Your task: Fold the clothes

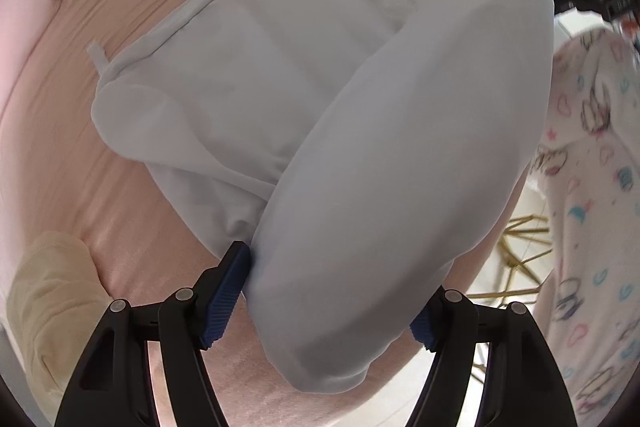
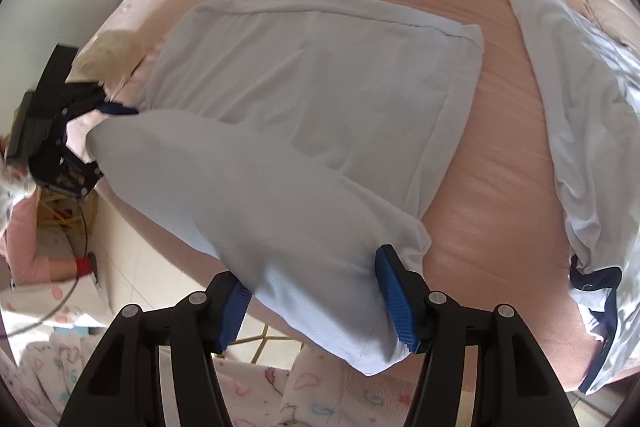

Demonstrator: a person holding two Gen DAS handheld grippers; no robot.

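In the left wrist view, a pale grey garment (image 1: 288,75) lies spread on a bed covered by a pink sheet (image 1: 80,131), its long axis running from the lower left of the frame toward the upper right. A belt-loop tab (image 1: 98,57) sticks out from the edge facing upper left. The near part of the cloth is lifted into a rounded fold (image 1: 400,195) that bulges between the blue-padded fingers (image 1: 228,291) of the left gripper (image 1: 336,291); the jaws stand wide apart, the left pad touches the fold's side, and whether the cloth is actually pinched cannot be told. A cream cloth (image 1: 52,299) lies at the bed's lower left, and the person's patterned fleece clothing (image 1: 592,187) fills the right edge. In the right wrist view, the same garment (image 2: 320,75) lies flat across the pink sheet (image 2: 500,155), its seamed band along the far edge, long axis left to right. The lifted fold (image 2: 256,195) stretches diagonally from the left gripper (image 2: 100,131) at far left down to the right gripper (image 2: 316,291), whose spread fingers (image 2: 394,291) straddle the fold's near end; a firm hold cannot be confirmed. A second pale garment with dark navy trim (image 2: 580,131) lies crumpled well apart at the right.
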